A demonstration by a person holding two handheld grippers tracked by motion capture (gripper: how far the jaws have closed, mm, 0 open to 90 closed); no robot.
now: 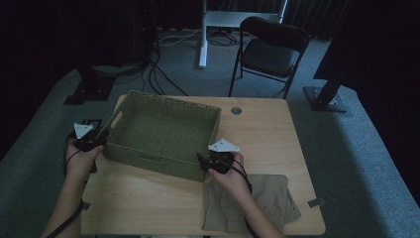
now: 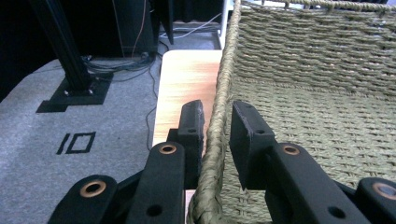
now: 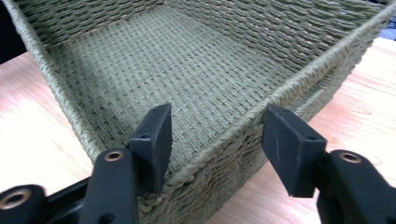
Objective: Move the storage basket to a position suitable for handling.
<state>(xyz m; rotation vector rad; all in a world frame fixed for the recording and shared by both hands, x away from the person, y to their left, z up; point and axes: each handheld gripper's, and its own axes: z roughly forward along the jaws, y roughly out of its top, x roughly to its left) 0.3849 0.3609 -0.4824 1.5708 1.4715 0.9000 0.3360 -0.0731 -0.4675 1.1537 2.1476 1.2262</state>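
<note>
A person at a wooden table took hold of a woven green basket from both sides; the left gripper was clamped on the rim of its left wall, while the right gripper straddled the near right corner, jaws apart and not yet pressing. The step looked like securing a two-handed grip; next, the right jaws needed to close on the rim before any lift or slide, with folded cloth lying just behind.

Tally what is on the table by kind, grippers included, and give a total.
Woven basket: 1
Folded khaki cloth: 1
Grippers: 2, the left gripper and the right gripper
Total: 4
</note>
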